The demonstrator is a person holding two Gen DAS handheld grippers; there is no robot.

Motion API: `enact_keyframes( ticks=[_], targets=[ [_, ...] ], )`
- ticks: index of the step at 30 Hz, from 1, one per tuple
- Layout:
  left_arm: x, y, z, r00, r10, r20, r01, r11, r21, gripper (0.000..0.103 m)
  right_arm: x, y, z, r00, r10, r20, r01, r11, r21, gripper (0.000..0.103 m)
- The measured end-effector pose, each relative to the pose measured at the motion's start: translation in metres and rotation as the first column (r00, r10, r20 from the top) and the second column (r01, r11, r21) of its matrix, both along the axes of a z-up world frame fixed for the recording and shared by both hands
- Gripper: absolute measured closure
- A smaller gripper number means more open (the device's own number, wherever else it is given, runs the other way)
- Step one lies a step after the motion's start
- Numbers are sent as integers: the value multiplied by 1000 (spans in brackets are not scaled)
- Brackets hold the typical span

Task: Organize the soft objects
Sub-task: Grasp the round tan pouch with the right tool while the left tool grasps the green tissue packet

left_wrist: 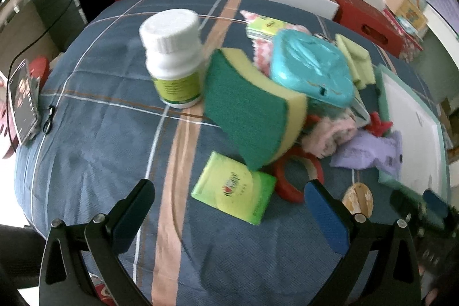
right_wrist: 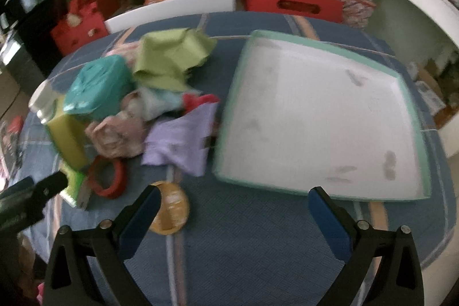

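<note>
A pile of soft things lies on the blue plaid cloth: a green-and-yellow sponge (left_wrist: 252,102) leaning on a teal pouch (left_wrist: 312,68), a pink towel (left_wrist: 330,134), a purple cloth (left_wrist: 370,151) and a green cloth (right_wrist: 169,62). A green tissue pack (left_wrist: 232,191) lies just ahead of my open, empty left gripper (left_wrist: 229,208). My right gripper (right_wrist: 233,208) is open and empty, in front of a white tray with a teal rim (right_wrist: 315,116). The tray holds nothing.
A white pill bottle (left_wrist: 172,56) stands left of the sponge. A red ring (left_wrist: 289,185) and a round wooden tag (right_wrist: 172,208) lie near the pile. A phone (left_wrist: 23,102) sits at the table's left edge. Red boxes and bags stand behind the table.
</note>
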State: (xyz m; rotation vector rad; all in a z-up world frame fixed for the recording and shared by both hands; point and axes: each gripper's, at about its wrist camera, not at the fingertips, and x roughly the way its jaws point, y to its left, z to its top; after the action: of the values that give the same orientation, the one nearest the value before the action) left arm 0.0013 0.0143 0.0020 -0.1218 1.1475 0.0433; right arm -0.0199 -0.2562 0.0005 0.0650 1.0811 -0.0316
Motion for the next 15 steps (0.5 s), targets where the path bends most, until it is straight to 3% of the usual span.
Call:
enact_keyframes(
  ticks=[5,15],
  targets=[
    [3,10,-6,998,51,-20,-52,999,-9,0,-1,22,-11,996,79,-35,-79,997,4,0],
    [13,-20,-30,993,-69,-94,76,995,71,0,-4,53,-42,979,162,-125,-163,987,7,0]
  ],
)
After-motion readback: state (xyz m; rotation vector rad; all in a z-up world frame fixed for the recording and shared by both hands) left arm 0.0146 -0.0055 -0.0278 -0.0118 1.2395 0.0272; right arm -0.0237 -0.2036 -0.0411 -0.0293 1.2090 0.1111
